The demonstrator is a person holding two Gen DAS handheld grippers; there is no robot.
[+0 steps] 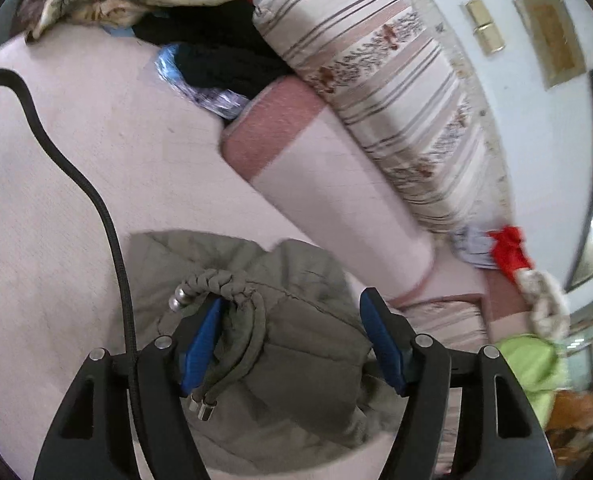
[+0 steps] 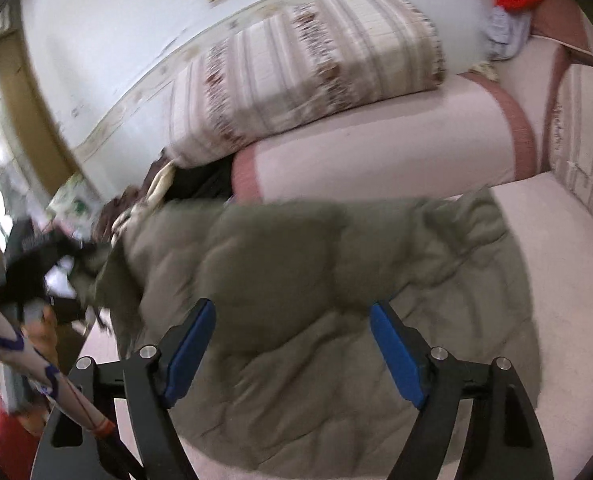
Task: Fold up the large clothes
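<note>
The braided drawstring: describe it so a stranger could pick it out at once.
Start at the pink bed, then the olive padded jacket spread on it. At the jacket's edge, beside the left claw, lies the braided drawstring: a plaited olive cord tipped with silver metal ends, unlike the smooth black cable nearby.

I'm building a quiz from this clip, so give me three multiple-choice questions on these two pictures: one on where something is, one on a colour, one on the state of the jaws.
1. Where does the braided drawstring lie?
A. against a blue pad of the left gripper
B. on the striped quilt
C. on the wall

2. What colour is the padded jacket?
A. red
B. olive green
C. white

3. How do the right gripper jaws stand?
A. shut on the jacket
B. shut on nothing
C. open above the jacket

Answers: A, the cord drapes over that pad; B, both views show olive fabric; C, the pads stand wide apart with the jacket visible between them.
</note>
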